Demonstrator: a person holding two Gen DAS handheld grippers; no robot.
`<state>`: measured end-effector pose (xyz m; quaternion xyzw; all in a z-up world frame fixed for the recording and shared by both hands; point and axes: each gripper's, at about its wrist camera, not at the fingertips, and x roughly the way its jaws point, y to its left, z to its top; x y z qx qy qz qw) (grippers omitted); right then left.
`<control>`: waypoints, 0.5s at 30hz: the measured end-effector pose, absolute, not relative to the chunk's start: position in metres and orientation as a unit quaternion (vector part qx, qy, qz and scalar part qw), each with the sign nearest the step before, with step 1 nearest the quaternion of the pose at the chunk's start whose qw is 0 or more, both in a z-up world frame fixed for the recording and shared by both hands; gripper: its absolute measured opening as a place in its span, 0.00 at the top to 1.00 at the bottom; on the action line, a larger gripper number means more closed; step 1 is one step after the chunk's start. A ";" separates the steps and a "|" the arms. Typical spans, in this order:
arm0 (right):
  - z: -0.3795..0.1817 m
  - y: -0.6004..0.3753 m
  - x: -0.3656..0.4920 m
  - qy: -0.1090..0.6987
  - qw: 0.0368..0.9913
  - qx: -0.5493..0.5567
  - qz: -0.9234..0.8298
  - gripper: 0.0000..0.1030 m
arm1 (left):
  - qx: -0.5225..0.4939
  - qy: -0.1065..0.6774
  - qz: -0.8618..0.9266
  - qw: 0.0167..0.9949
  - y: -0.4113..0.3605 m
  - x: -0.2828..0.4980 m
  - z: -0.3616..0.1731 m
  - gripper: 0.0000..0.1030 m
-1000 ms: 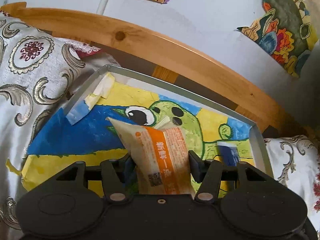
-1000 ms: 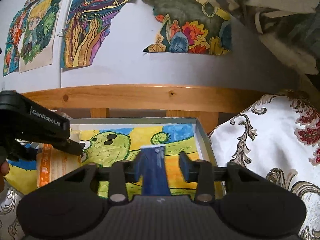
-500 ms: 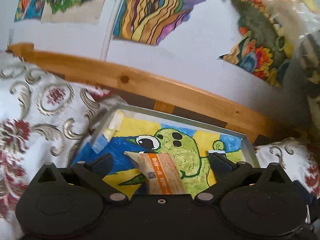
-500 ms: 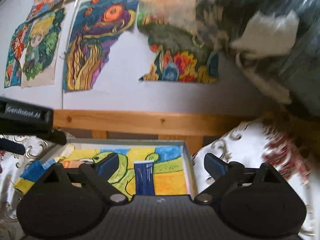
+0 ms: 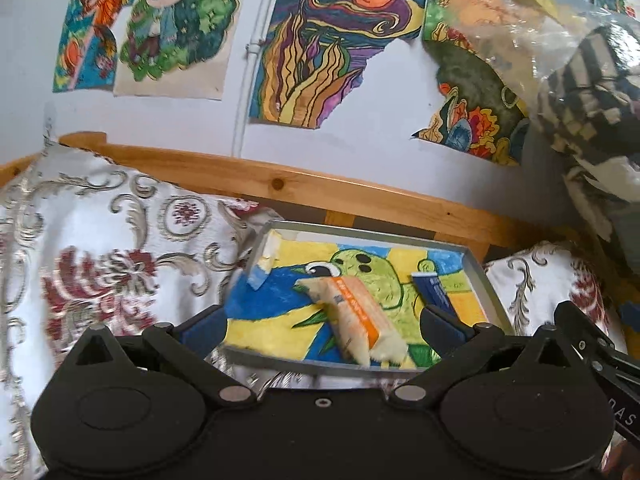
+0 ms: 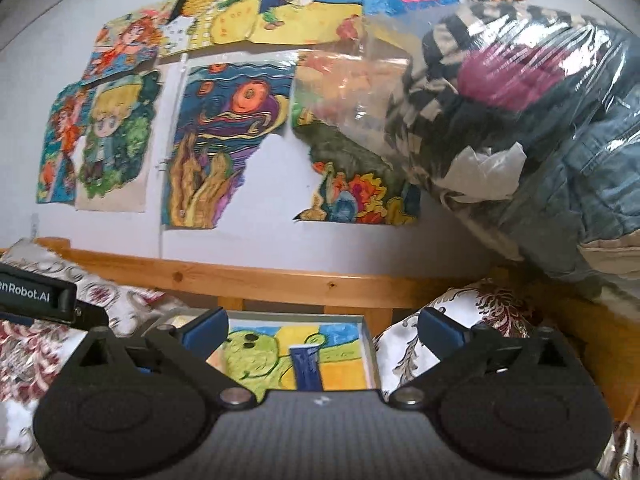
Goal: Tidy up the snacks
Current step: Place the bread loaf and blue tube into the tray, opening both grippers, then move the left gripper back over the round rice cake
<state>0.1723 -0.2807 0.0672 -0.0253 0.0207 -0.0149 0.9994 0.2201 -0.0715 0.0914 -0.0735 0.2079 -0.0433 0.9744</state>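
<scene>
In the gray tray (image 5: 486,280), two snacks lie flat.
The orange packet (image 5: 352,314) lies left of the blue packet (image 5: 434,290); the left gripper (image 5: 322,322) and right gripper (image 6: 322,330) gape wide, holding nothing.

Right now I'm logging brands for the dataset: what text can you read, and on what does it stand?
"enRobot.AI": white, cut off, on the left gripper's body.
"DAS": partial, on the right gripper's body.
Orange-striped snack packet: print too blurred.
Blue snack packet: unreadable.
</scene>
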 end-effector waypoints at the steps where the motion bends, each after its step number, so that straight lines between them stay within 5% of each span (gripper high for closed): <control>1: 0.067 -0.277 0.166 0.021 0.999 -0.028 -0.012 0.00 | -0.070 0.206 -0.041 0.975 -0.070 0.213 0.091 0.01; 15: 0.053 -0.256 0.093 0.043 0.998 -0.026 0.026 0.00 | -0.035 0.188 -0.026 0.981 -0.034 0.124 0.085 0.01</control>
